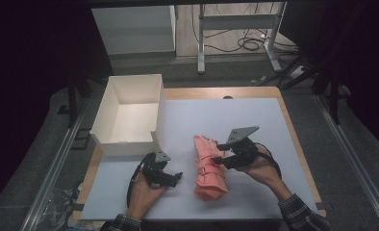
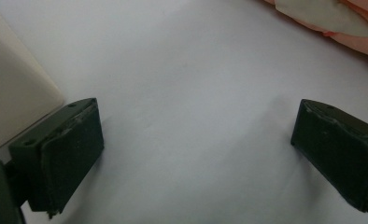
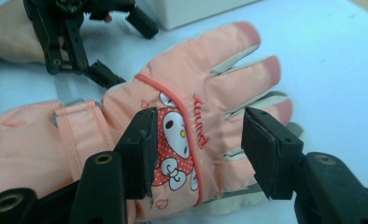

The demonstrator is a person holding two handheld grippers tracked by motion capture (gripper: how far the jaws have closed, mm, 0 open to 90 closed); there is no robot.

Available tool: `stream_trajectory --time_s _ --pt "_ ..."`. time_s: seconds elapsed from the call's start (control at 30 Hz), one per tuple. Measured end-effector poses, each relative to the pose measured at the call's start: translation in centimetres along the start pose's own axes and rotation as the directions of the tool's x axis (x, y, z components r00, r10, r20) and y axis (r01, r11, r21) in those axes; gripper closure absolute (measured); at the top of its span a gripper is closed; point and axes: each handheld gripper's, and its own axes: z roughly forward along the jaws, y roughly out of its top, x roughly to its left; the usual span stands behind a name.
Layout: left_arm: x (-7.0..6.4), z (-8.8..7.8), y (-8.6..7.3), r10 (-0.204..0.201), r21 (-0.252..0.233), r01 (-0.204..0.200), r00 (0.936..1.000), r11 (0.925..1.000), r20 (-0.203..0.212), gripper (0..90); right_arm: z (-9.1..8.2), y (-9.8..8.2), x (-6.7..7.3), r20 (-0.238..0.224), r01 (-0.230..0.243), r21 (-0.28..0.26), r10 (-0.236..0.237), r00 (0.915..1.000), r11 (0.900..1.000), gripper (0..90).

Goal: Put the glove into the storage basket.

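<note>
A pink ski glove [image 3: 187,126] with a cartoon cat patch lies flat on the white desk [image 1: 255,120], just right of centre. The right gripper [image 3: 198,154] hovers over its back, jaws half open and straddling the patch without pressing it. The left gripper [image 2: 196,154] rests beside the glove (jaws wide apart, holding nothing) over bare desk. A white open box [image 1: 130,113] stands at the desk's far left.
</note>
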Motion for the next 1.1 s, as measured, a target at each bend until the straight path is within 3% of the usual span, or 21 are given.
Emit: stream_trajectory --time_s 0.3,0.43,0.57,0.6,0.77,1.1 --pt "0.0 0.0 0.0 0.000 0.000 0.000 1.0000 1.0000 0.000 2.2 -2.1 -0.2 -0.2 0.054 -0.012 -0.036 0.014 0.9985 0.999 46.3" --pt "0.0 0.0 0.0 0.000 0.000 0.000 1.0000 1.0000 0.000 2.1 -3.0 -0.8 -0.3 0.068 -0.030 -0.044 0.033 0.9971 0.999 54.1" --pt "0.0 0.0 0.0 -0.006 -0.004 0.006 1.0000 1.0000 0.001 2.1 -3.8 -1.6 -0.3 0.084 -0.053 -0.045 0.057 0.9948 0.998 65.8" --pt "0.0 0.0 0.0 -0.007 -0.005 0.007 1.0000 1.0000 0.001 2.1 -4.2 -2.1 -0.3 0.082 -0.069 -0.043 0.073 0.9940 0.997 73.3" --pt "0.0 0.0 0.0 0.003 0.001 -0.003 1.0000 1.0000 -0.001 2.1 -4.6 -3.3 -0.3 0.092 -0.098 -0.039 0.101 0.9906 0.994 86.3" --pt "0.0 0.0 0.0 0.003 0.003 -0.003 1.0000 1.0000 0.000 2.1 -4.8 -5.2 0.1 0.080 -0.131 -0.035 0.134 0.9878 0.991 89.2"
